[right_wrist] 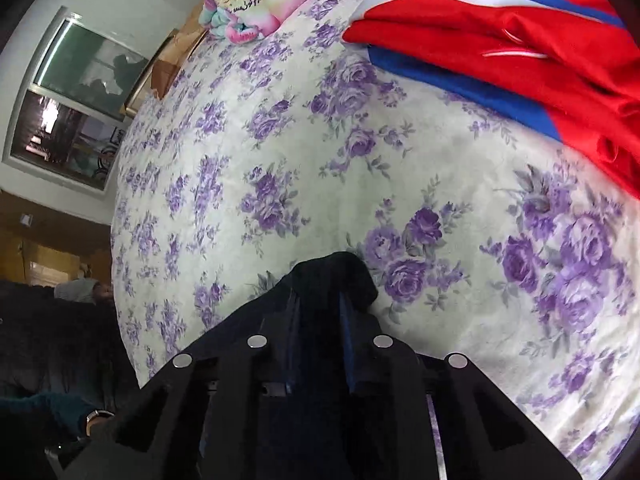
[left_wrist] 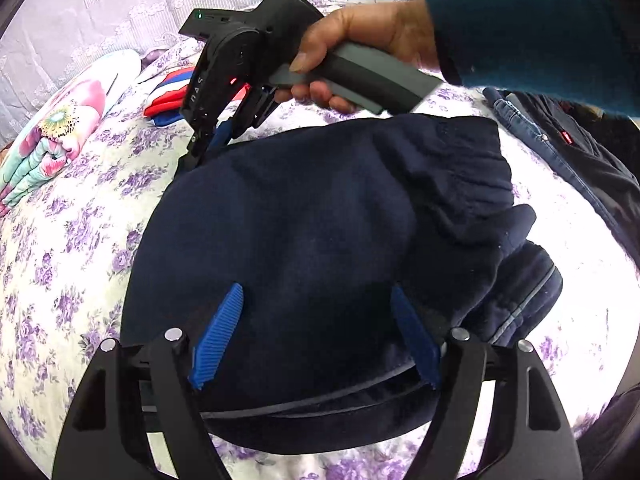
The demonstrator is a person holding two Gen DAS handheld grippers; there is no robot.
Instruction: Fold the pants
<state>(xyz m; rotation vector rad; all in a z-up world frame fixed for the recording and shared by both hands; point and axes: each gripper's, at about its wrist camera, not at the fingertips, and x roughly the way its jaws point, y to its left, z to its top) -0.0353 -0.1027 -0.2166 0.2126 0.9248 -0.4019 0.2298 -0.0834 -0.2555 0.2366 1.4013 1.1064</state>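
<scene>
Currently, the pants (left_wrist: pixel 304 216) are lying on a bedspread (left_wrist: pixel 72 240) printed with purple flowers, folded into a thick, rounded bundle of dark navy, fleecy cloth. A gathered, ribbed band is showing at the upper right corner of the bundle, and a further layer with a pale grey stripe along its seam is sticking out at the lower right. The near edge is showing stacked layers, one over another.

The left gripper (left_wrist: pixel 316 332) is hovering over the near part of the bundle, with its blue pads (left_wrist: pixel 218 336) standing well apart and no cloth caught between them.

The right gripper (left_wrist: pixel 208 148) is being held by a hand (left_wrist: pixel 360 48) in a teal sleeve (left_wrist: pixel 540 40), and it is reaching down at the far left corner of the bundle. In the right wrist view, its jaws are standing close together and are clamping a bunched fold of the navy cloth (right_wrist: pixel 332 280), which is rising in a hump just past the fingertips (right_wrist: pixel 348 320).

A red, white and blue garment (right_wrist: pixel 500 40) is lying farther back on the bedspread, well apart from the pants. A folded blanket with a pink flower print (left_wrist: pixel 52 132) is resting at the left edge. A pair of jeans (left_wrist: pixel 560 152) is lying to the right of the bundle.
</scene>
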